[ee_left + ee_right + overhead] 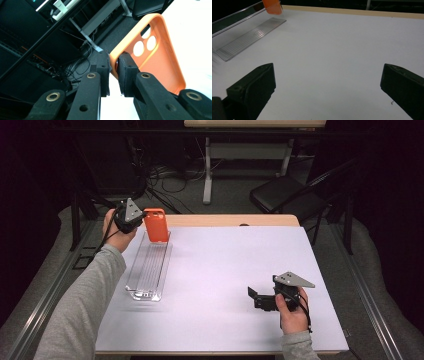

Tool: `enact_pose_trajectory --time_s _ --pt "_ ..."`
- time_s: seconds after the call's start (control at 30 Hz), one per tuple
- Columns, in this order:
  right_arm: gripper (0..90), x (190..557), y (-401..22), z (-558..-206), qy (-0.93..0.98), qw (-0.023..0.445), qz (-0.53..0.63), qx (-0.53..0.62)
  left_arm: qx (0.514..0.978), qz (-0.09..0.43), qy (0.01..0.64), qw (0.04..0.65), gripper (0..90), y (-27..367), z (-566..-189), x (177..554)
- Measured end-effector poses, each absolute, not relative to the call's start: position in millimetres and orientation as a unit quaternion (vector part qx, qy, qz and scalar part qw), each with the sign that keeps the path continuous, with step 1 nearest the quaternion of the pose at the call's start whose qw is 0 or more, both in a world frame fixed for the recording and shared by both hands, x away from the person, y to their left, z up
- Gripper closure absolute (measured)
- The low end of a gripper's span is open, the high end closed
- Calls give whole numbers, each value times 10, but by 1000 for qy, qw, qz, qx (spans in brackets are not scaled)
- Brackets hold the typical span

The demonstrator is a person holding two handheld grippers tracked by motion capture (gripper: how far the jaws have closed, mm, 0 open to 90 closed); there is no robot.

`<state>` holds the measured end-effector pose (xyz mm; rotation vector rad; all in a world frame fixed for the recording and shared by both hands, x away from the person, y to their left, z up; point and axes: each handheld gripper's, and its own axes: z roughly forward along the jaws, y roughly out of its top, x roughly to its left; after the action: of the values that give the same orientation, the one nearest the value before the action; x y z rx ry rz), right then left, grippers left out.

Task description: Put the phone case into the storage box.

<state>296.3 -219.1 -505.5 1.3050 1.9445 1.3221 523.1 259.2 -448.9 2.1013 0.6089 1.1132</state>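
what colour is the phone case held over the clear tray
Orange; the phone case shows best in the left gripper view.

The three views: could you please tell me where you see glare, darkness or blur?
High view: white table evenly lit, surroundings dark. Left gripper view: table behind the orange phone case is blown out to white. Right gripper view: clear tray is slightly blurred at its left end, with bright streaks along its rim.

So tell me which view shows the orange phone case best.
The left gripper view: the orange phone case is close, camera cutouts clear, its rim pinched. The high view shows it small above the clear tray; the right gripper view shows a corner.
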Motion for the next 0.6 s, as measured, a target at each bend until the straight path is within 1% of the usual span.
enact_pose_trajectory --time_s 0.6 --pt "0 2967 -2171 -5060 709 221 480 467 809 424 235 333 808 2583 -4624 5234"
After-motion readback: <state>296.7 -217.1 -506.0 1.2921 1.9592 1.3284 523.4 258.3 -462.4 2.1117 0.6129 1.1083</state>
